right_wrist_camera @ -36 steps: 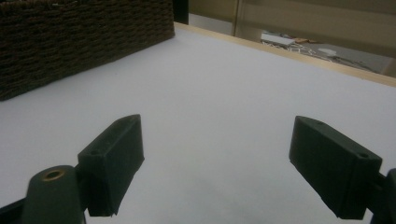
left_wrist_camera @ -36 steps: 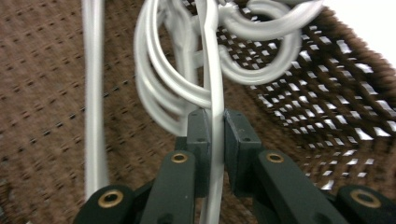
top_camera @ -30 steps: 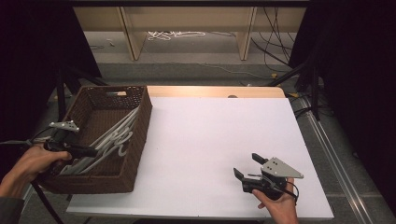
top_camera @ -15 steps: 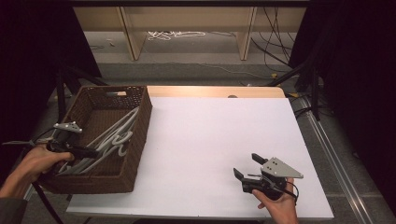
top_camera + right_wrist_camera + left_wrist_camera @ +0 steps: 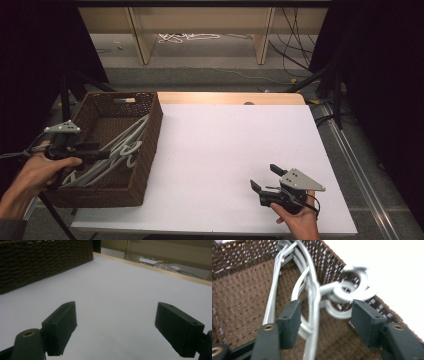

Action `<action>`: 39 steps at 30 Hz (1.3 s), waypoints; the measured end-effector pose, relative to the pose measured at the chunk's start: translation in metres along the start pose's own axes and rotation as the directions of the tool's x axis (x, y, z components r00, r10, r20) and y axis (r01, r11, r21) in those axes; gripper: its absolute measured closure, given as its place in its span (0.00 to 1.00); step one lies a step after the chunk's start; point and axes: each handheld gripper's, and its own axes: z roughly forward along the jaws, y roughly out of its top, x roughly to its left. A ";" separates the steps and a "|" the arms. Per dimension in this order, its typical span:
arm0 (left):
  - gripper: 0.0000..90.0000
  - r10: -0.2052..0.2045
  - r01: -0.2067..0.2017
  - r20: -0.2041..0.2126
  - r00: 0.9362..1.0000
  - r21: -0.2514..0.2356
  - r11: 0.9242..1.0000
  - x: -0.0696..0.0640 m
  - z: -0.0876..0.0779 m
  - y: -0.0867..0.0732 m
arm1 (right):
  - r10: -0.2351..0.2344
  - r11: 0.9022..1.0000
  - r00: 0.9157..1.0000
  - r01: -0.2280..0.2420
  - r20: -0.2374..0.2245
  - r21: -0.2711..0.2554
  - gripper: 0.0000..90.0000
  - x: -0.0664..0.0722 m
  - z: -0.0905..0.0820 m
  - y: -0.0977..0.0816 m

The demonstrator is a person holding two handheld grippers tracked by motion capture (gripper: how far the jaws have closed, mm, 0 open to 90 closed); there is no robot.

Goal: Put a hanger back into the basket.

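Left gripper, jaws just opened wide, seemingly clear of hangers in basket; best lifted straight out. Right gripper gapes empty.

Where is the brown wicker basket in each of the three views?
High view: the wicker basket stands at the left edge of the white table.
Left gripper view: its woven inside lies behind the jaws, with the grey hangers in it.
Right gripper view: its outer wall is at the upper left.
Shared landmark: the white table.
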 end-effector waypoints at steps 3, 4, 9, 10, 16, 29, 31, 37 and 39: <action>0.39 -0.013 0.012 -0.010 1.000 -0.050 0.999 -0.013 0.000 0.005 | -0.001 1.000 1.000 0.001 -0.001 0.001 0.21 0.000 0.000 0.000; 0.37 -0.015 0.014 -0.010 1.000 -0.066 0.998 -0.015 0.000 0.006 | 0.005 1.000 1.000 -0.005 -0.006 0.001 0.21 0.000 0.000 0.000; 0.28 -0.036 0.032 -0.019 0.999 -0.179 0.983 -0.037 0.000 0.013 | 0.015 1.000 1.000 -0.015 -0.012 0.010 0.21 0.001 0.000 0.000; 0.27 -0.037 0.032 -0.022 0.999 -0.192 0.981 -0.041 0.000 0.014 | 0.013 1.000 1.000 -0.013 -0.012 0.008 0.21 0.001 0.000 0.000; 0.23 -0.052 0.052 0.010 0.999 -0.303 0.952 -0.071 0.003 0.021 | 0.014 1.000 1.000 -0.014 -0.012 0.011 0.21 0.001 0.000 0.000; 0.20 -0.031 0.056 0.067 0.997 -0.413 0.909 -0.118 0.017 0.025 | 0.020 1.000 1.000 -0.020 -0.020 -0.011 0.21 0.000 0.001 0.000; 0.20 -0.034 0.068 0.088 0.996 -0.422 0.904 -0.124 0.021 0.024 | 0.024 1.000 0.999 -0.024 -0.025 -0.004 0.20 0.000 0.001 0.000; 0.18 -0.019 0.065 0.112 0.994 -0.425 0.903 -0.134 0.031 0.022 | 0.016 1.000 1.000 -0.016 -0.027 -0.008 0.20 0.000 0.001 0.000; 0.18 -0.012 0.056 0.104 0.995 -0.429 0.902 -0.137 0.033 0.023 | 0.018 1.000 0.999 -0.019 -0.032 -0.004 0.20 0.000 0.001 0.000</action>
